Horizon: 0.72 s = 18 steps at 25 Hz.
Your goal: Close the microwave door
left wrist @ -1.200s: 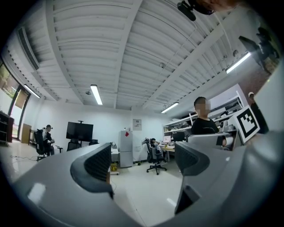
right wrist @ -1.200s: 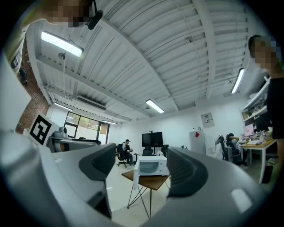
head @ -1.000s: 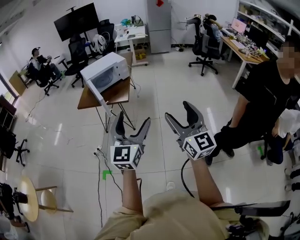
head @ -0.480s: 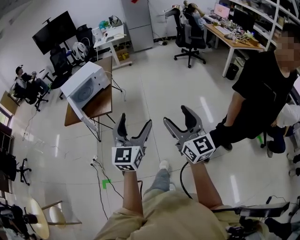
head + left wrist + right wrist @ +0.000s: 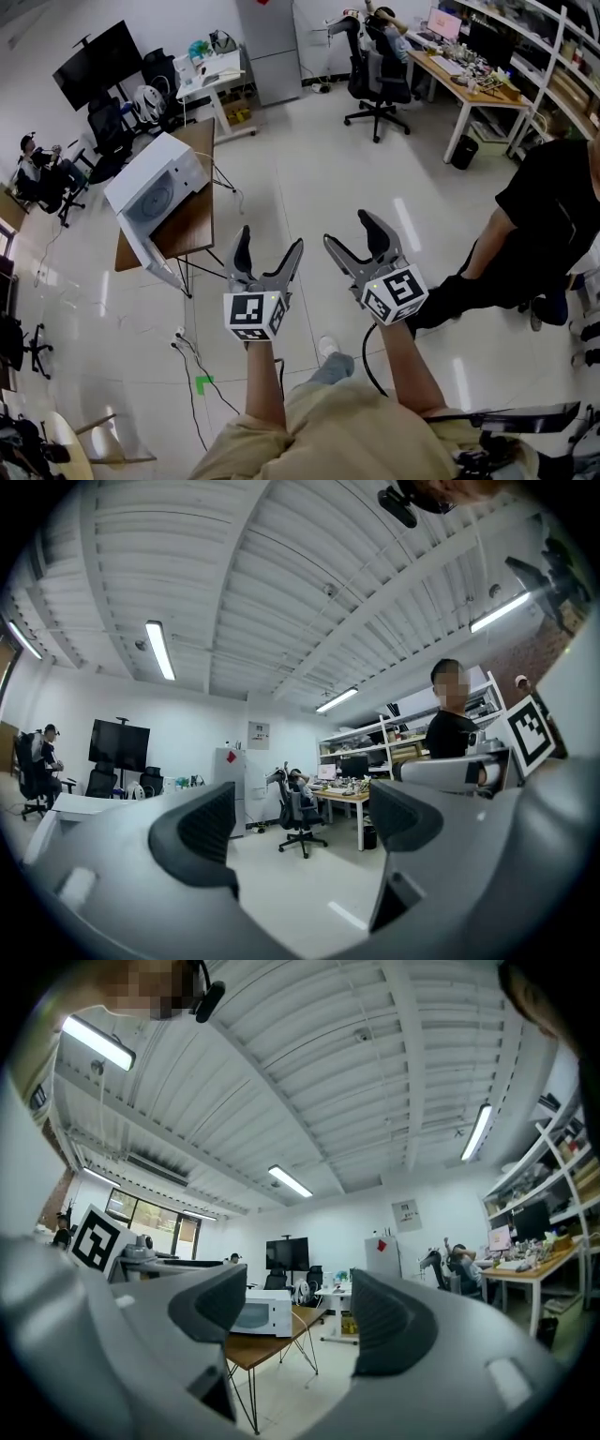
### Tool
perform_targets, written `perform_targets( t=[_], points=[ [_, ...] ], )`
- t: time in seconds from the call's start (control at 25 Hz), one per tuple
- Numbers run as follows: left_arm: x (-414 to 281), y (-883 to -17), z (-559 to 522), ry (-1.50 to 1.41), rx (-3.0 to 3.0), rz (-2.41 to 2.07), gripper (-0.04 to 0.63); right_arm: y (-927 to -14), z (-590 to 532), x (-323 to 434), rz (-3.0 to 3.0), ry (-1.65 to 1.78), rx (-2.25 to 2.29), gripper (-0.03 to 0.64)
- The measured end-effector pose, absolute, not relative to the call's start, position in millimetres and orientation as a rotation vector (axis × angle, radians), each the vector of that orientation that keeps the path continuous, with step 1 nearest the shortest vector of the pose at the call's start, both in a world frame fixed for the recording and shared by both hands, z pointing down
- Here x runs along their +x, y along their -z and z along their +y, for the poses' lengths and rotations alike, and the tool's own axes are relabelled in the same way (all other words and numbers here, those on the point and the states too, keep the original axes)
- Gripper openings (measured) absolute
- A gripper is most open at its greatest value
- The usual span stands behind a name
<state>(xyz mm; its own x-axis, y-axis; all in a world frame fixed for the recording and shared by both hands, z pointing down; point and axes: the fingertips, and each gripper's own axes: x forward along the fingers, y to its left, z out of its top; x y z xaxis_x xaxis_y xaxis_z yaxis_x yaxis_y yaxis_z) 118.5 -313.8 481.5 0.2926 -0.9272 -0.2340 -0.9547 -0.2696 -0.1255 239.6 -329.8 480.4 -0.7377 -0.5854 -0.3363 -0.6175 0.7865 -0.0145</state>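
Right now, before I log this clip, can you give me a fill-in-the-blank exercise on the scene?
1. The door of the microwave stands ____.
2. In the head view, the wooden table bearing it lies to the ____ of the left gripper.
3. The left gripper and the right gripper each hold ____.
Missing words: open; left; nothing.

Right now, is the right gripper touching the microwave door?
Apart. Head view shows the right gripper over floor, with open floor between it and the microwave door.
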Motion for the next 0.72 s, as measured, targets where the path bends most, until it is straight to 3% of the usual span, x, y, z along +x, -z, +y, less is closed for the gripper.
perform_targets(
  t=[0.28, 0.48, 0.72],
  points=[
    [47.1, -476.0, -386.8, -0.208, -2.215, 1.822, 0.453, -471.4, -413.0, 150.6, 2.730, -0.186, -0.736, 0.337],
    [0.9, -471.5, -420.7, -0.212, -2.134, 1.928, 0.453, -452.5, -428.0, 81.6, 2.790, -0.404, -0.475, 0.337],
    [-48.6, -469.9, -422.7, -0.189, -1.954, 2.066, 0.445, -463.4, -464.0, 37.3, 2.786, -0.229, -0.331, 0.336]
  ],
)
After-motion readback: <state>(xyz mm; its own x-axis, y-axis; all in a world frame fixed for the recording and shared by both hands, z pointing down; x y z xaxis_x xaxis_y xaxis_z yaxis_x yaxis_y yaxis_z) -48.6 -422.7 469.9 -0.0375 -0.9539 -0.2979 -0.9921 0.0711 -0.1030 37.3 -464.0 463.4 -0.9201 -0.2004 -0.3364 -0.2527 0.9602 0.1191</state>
